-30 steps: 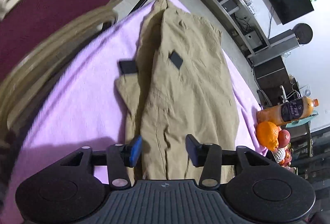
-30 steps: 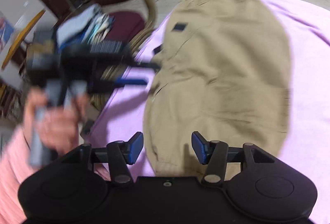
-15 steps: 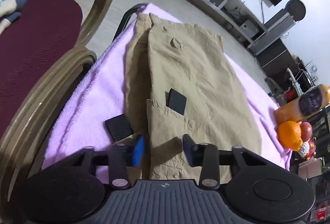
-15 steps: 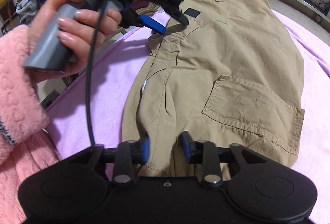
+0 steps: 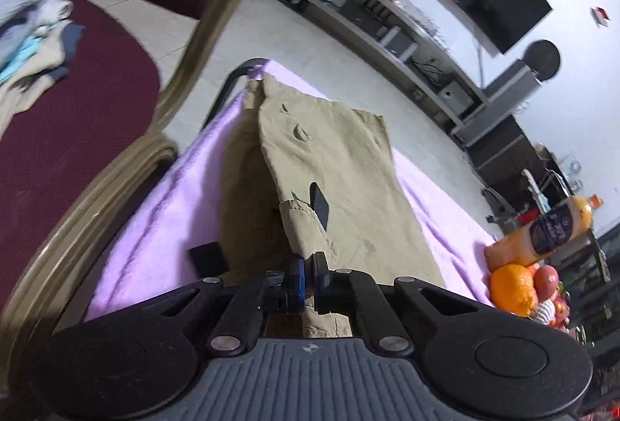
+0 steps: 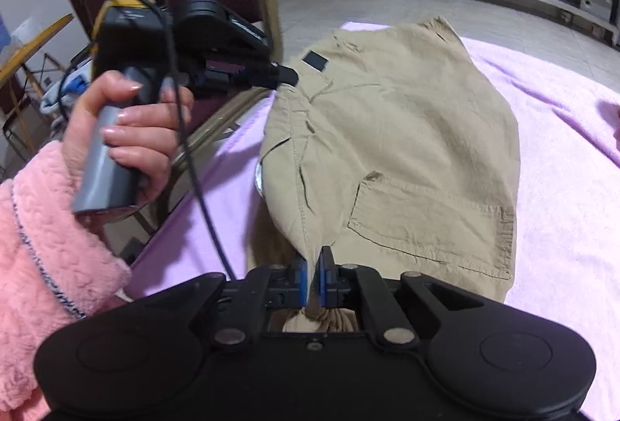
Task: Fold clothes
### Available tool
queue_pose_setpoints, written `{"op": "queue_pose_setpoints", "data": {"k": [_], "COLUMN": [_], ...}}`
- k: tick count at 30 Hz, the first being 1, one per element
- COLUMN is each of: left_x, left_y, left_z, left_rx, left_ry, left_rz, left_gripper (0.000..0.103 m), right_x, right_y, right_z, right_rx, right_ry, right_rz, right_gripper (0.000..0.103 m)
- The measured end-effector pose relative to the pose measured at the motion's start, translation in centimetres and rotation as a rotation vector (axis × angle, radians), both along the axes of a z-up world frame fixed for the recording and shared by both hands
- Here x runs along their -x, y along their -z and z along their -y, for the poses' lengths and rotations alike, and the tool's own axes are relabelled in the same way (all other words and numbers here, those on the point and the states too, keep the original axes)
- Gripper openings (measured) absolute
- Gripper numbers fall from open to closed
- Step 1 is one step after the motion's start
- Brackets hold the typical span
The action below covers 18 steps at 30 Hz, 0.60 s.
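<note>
Left wrist: juice bottle (image 5: 550, 227) label unreadable; both hand-held grippers, left (image 5: 309, 279) and right (image 6: 313, 279), just clamped shut on khaki pants (image 5: 341, 165).

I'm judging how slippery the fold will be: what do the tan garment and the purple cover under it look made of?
The tan garment looks like thin woven cotton or a cotton blend, matte, with crisp creases and stitched pocket seams. The purple cover looks like soft fleece or terry: a fuzzy, napped surface without sheen. Neither fibre can be confirmed from the look alone.

A fluffy pink sleeve (image 6: 42, 246) with dark-stitched cuff; black grippers with blue-padded jaws.
</note>
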<state>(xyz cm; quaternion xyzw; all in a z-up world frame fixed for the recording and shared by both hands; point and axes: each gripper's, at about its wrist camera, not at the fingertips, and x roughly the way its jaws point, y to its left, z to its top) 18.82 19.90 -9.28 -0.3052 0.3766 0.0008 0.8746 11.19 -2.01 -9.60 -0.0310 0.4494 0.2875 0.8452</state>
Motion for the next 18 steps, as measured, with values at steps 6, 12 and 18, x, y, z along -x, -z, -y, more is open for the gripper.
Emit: {"op": "queue_pose_setpoints", "data": {"k": [6, 12, 18], "left_x": [-1.0, -1.0, 0.3], "left_y": [2.8, 3.7, 1.9], "left_z": [-0.9, -0.8, -0.1], "left_rx": [-0.034, -0.057, -0.126], "left_ry": [-0.039, -0.06, -0.071], "left_rz": [-0.138, -0.232, -0.204], "left_gripper": [0.003, 0.005, 0.018], "right_x": [0.3, 1.2, 1.6], "right_y": [1.4, 2.6, 2.5], "right_z": [-2.2, -2.6, -1.1], "right_rx": [0.039, 0.09, 0.092], "right_ry": [-0.054, -0.104, -0.169], "right_rz": [-0.029, -0.061, -0.156], "right_gripper": [0.006, 0.006, 0.024]}}
